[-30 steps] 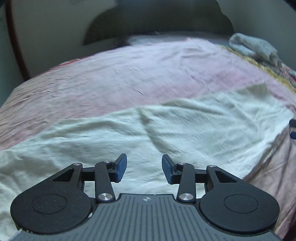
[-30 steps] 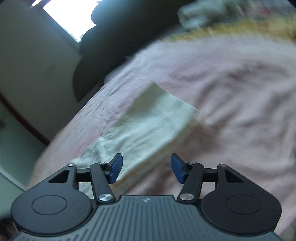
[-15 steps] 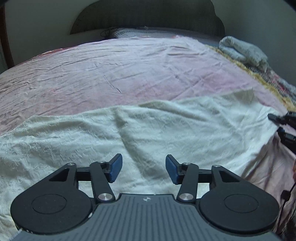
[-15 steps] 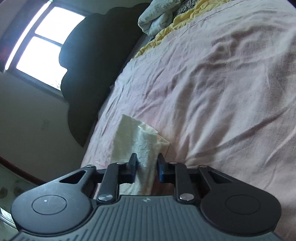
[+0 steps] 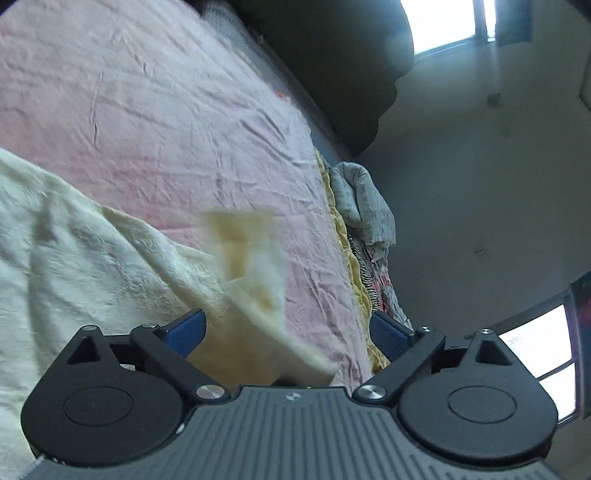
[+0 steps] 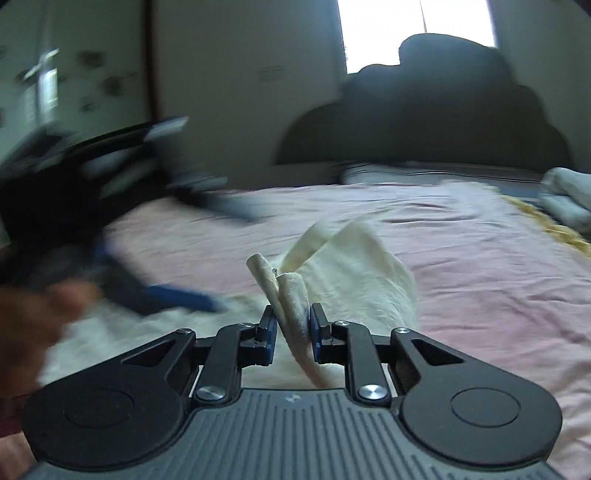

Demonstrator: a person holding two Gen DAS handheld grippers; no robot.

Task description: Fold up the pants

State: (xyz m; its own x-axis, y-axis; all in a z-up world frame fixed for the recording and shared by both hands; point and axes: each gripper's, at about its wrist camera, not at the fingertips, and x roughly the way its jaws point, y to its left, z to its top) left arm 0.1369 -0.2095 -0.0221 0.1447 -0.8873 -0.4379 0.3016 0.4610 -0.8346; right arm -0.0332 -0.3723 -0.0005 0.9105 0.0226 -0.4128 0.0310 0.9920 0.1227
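Cream-white pants lie spread on a pink bed sheet. My right gripper is shut on a bunched edge of the pants and holds it lifted above the bed. My left gripper is open wide, with a blurred raised fold of the pants passing between its fingers; I cannot tell whether they touch it. The left gripper also shows as a dark blur in the right wrist view, left of the held cloth.
A dark headboard and a window are at the far end of the bed. A bundle of grey-white cloth and a yellow patterned blanket lie along the bed's right side.
My right gripper has lifted the gripped pants edge and swung to face the headboard. My left gripper has tilted and moved right, opened wider, and now has the raised fold between its fingers.
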